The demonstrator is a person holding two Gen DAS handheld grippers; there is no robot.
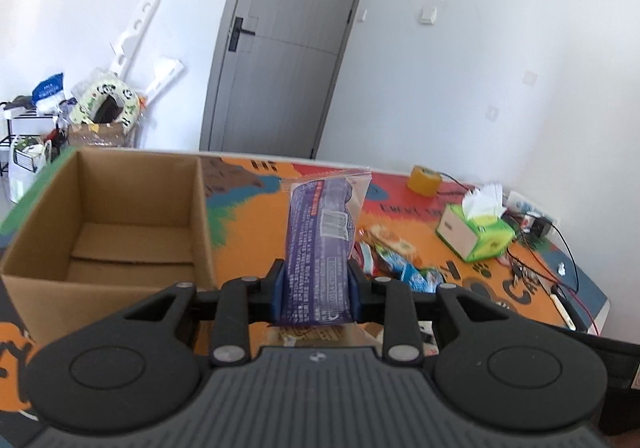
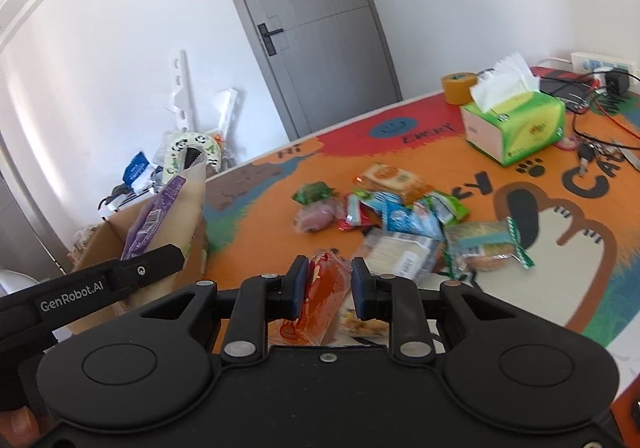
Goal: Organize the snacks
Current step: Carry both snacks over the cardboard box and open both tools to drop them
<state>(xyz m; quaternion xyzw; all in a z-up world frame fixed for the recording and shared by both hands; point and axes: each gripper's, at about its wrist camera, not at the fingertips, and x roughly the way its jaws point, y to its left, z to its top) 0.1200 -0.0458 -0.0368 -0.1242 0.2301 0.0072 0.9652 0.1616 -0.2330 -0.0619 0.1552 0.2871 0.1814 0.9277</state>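
Note:
My left gripper (image 1: 316,288) is shut on a purple snack packet (image 1: 320,248) and holds it upright above the table, just right of an open cardboard box (image 1: 108,224). The packet also shows in the right wrist view (image 2: 160,215), held by the left gripper's finger (image 2: 152,268) over the box (image 2: 112,236). My right gripper (image 2: 326,284) is closed around an orange-red snack packet (image 2: 320,296) near the table's front. A pile of loose snacks (image 2: 400,215) lies on the colourful table mat (image 2: 280,248).
A green tissue box (image 2: 516,127) and a roll of yellow tape (image 2: 458,85) stand at the far side, with cables and keys (image 2: 592,155) to the right. A grey door (image 1: 288,39) and floor clutter (image 1: 100,111) lie beyond the table.

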